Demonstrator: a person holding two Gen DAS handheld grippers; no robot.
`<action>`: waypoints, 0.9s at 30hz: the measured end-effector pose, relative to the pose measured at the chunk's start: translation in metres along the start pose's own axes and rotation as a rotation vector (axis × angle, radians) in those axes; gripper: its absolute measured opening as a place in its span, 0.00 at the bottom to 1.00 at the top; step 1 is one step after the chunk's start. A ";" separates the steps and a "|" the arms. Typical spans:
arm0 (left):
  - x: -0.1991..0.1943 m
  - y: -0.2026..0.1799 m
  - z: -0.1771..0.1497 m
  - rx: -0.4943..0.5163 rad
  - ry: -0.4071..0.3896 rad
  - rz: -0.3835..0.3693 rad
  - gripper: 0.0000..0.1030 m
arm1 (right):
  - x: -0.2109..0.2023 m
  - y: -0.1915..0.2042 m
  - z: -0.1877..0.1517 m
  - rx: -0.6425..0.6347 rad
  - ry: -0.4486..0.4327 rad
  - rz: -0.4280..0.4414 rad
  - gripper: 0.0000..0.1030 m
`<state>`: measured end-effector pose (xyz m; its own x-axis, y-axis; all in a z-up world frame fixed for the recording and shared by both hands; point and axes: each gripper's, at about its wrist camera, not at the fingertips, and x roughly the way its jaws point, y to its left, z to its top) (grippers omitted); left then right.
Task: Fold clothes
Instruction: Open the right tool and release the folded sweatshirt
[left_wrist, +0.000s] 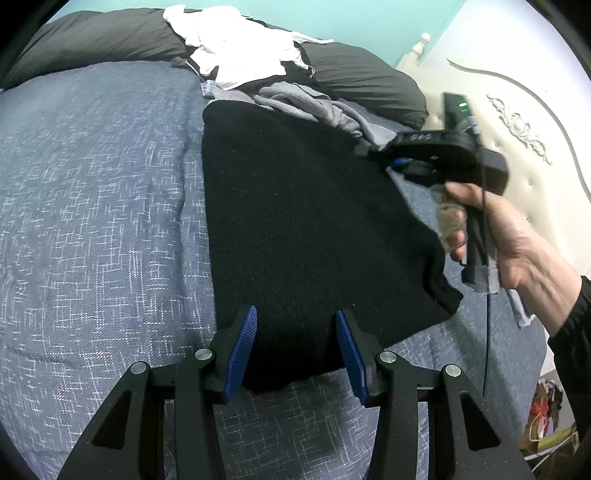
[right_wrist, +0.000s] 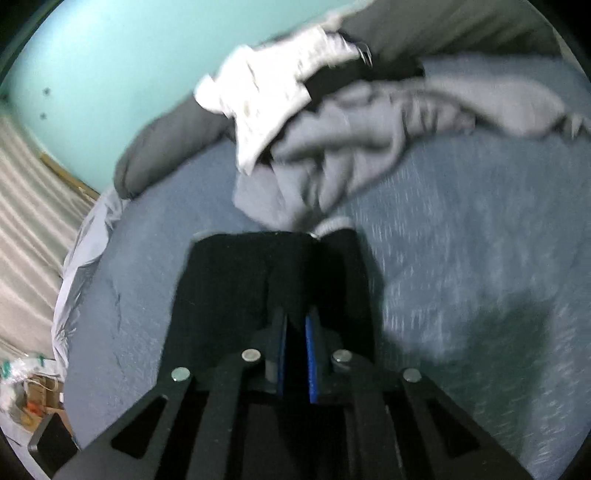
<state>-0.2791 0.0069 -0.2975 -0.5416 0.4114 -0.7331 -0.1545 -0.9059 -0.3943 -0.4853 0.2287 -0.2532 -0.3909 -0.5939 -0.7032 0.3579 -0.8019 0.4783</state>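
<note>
Where no writing reads clearly, black garment (left_wrist: 306, 229) on bedspread (left_wrist: 96, 206).

Black garment (left_wrist: 306, 221): matt fuzzy knit cloth; bedspread (left_wrist: 103, 206): rough woven blue; headboard (left_wrist: 524, 85): glossy cream w/ padding.

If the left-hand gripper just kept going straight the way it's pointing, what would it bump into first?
Most likely the black garment lying flat on the blue bedspread. The left gripper hangs open right over the garment's near edge, pointing down and forward onto it, though depth is hard to judge.

blue bedspread (left_wrist: 92, 221), dark pillows (left_wrist: 92, 37), headboard (left_wrist: 517, 92)
</note>
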 end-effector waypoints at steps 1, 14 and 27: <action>0.000 -0.001 0.000 -0.001 -0.002 0.001 0.46 | -0.002 -0.001 -0.001 -0.007 0.001 -0.026 0.08; 0.002 -0.003 0.001 -0.005 0.006 0.012 0.46 | -0.024 -0.001 -0.007 -0.077 -0.026 -0.158 0.22; -0.001 -0.004 0.000 -0.022 0.025 0.026 0.46 | -0.041 0.034 -0.087 -0.173 0.123 -0.049 0.22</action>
<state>-0.2778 0.0098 -0.2955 -0.5243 0.3906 -0.7567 -0.1225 -0.9139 -0.3869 -0.3830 0.2313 -0.2541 -0.3087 -0.5339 -0.7872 0.4858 -0.8000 0.3521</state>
